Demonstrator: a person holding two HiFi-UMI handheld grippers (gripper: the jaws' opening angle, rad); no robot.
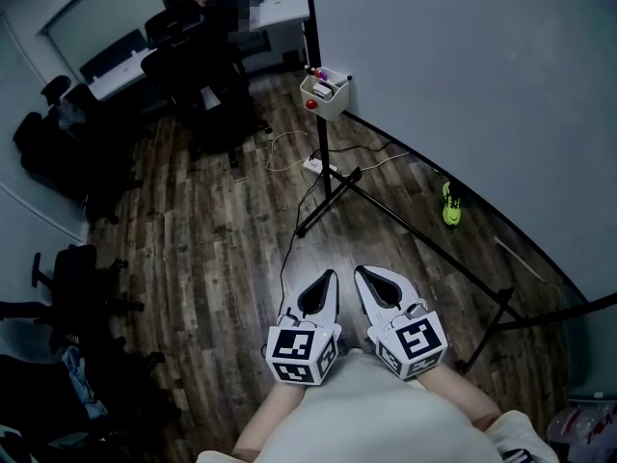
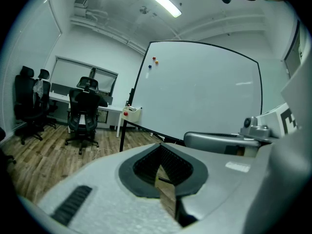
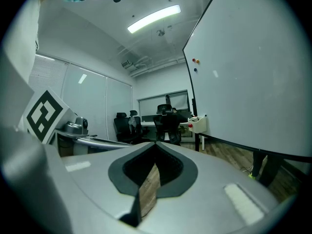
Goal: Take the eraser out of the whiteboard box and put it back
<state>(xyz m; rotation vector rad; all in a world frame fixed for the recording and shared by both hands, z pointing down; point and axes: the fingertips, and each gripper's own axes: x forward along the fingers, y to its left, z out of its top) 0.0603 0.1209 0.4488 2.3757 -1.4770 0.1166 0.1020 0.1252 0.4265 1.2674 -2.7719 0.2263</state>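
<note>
The white whiteboard box (image 1: 325,95) hangs on the whiteboard's (image 1: 463,85) near end, far ahead of both grippers. Small items stick up from it, and I cannot make out the eraser among them. A red magnet (image 1: 310,103) sits on its front. My left gripper (image 1: 331,275) and right gripper (image 1: 360,272) are side by side low in the head view, both shut and empty, pointing toward the box. The box appears small in the left gripper view (image 2: 132,114) and the right gripper view (image 3: 199,123), beyond each gripper's closed tips (image 2: 160,145) (image 3: 156,144).
The whiteboard stand's black legs (image 1: 424,244) spread across the wooden floor between me and the box. A power strip with cables (image 1: 313,165) lies by the stand, and a green object (image 1: 450,204) lies under the board. Office chairs (image 1: 207,85) and desks stand at the left and far end.
</note>
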